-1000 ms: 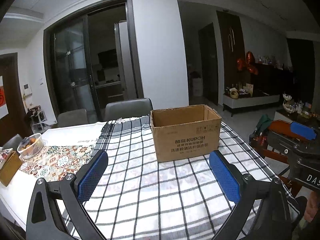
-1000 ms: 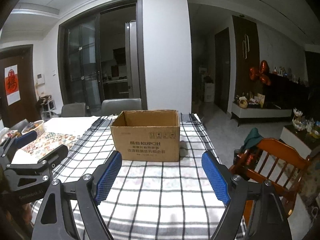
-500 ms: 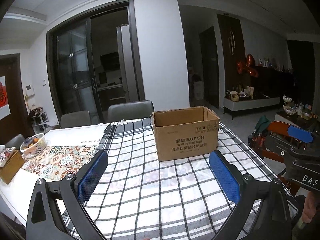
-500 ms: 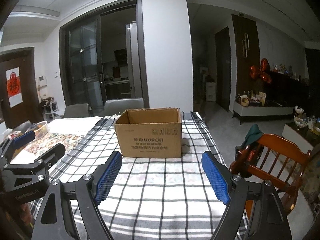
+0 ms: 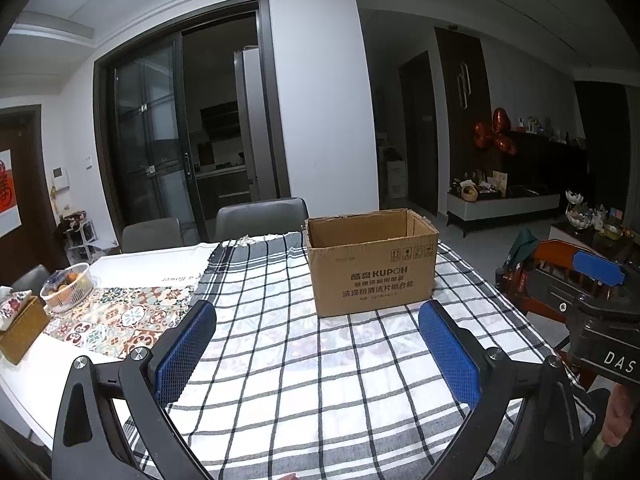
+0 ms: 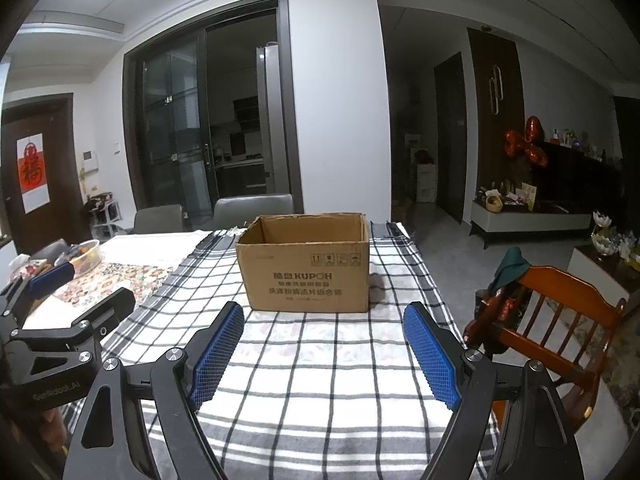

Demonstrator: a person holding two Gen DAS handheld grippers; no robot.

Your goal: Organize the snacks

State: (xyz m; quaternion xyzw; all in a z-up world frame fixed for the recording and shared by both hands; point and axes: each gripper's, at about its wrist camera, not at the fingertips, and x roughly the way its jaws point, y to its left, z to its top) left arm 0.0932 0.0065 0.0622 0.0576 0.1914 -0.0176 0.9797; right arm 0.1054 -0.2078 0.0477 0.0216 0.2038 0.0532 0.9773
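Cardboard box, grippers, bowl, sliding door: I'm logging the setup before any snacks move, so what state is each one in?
Cardboard box: upright on the checked cloth, top open, inside not visible.
Left gripper: open, nothing between its pads.
Right gripper: open, nothing between its pads.
White basket bowl: upright, holding food.
Glass sliding door: partly open, with a dark room behind it.
Wooden chair: beside the table, green cloth draped over it.

Matt brown cardboard box on woven checked cloth; glossy varnished wood chair at right; gripper pads textured blue rubber
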